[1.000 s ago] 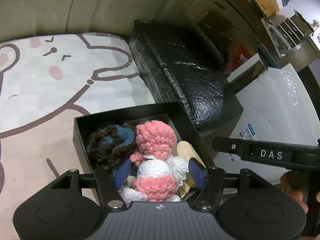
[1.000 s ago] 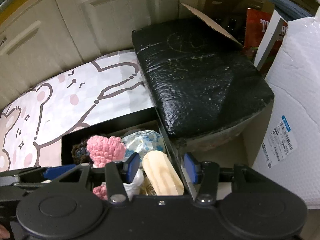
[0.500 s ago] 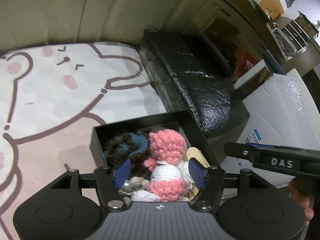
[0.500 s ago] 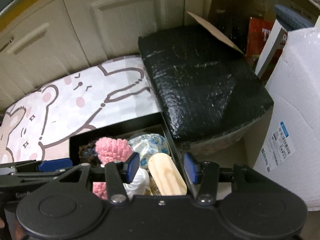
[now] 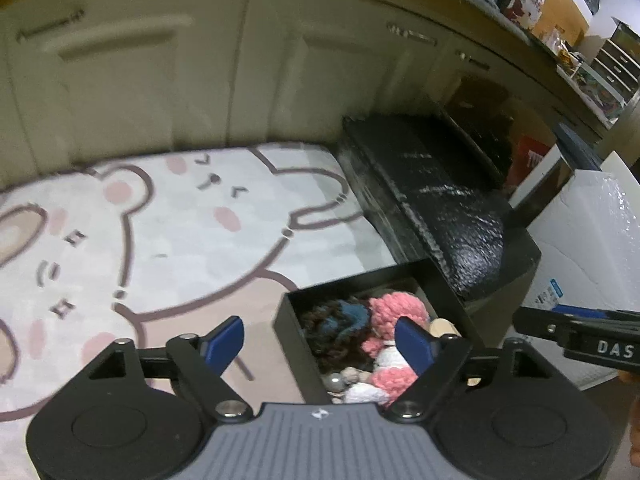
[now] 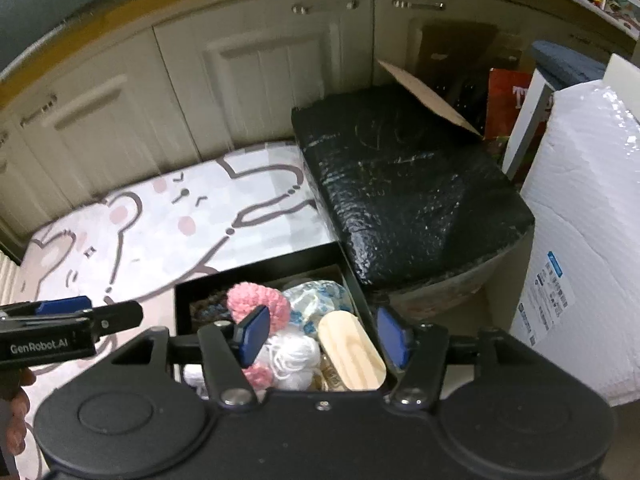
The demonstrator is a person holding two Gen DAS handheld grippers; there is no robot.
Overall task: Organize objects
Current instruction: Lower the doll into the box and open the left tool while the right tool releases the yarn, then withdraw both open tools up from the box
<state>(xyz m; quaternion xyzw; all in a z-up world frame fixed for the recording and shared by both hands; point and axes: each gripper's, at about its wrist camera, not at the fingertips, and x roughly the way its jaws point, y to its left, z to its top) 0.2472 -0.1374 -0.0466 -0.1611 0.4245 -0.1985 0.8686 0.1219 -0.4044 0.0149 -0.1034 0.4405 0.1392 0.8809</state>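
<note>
Cream cabinet doors (image 6: 256, 80) close the background, and on the floor before them lies a soft mat printed with cartoon bears (image 5: 160, 232). At the right edge of the mat stands an open black box (image 6: 256, 272), touching a bulky package in black bubble wrap (image 6: 408, 200); a white bubble-wrap roll (image 6: 580, 240) is further right.

The box is full. It holds a fuzzy pink crochet piece (image 6: 256, 300), a dark brown and blue knit (image 5: 336, 320), white yarn (image 6: 292, 356), a blue-white patterned bundle (image 6: 320, 300) and a smooth oblong wooden block (image 6: 352, 352) whose long axis runs along the right wall of the box.

Both tools hover over the near side of the box. The left tool (image 5: 320, 340) is opening, nothing between its blue pads (image 5: 224, 338). The right tool (image 6: 324, 336) is also opening, empty, with the block directly under it, so I think the right hand is nearer to it.
</note>
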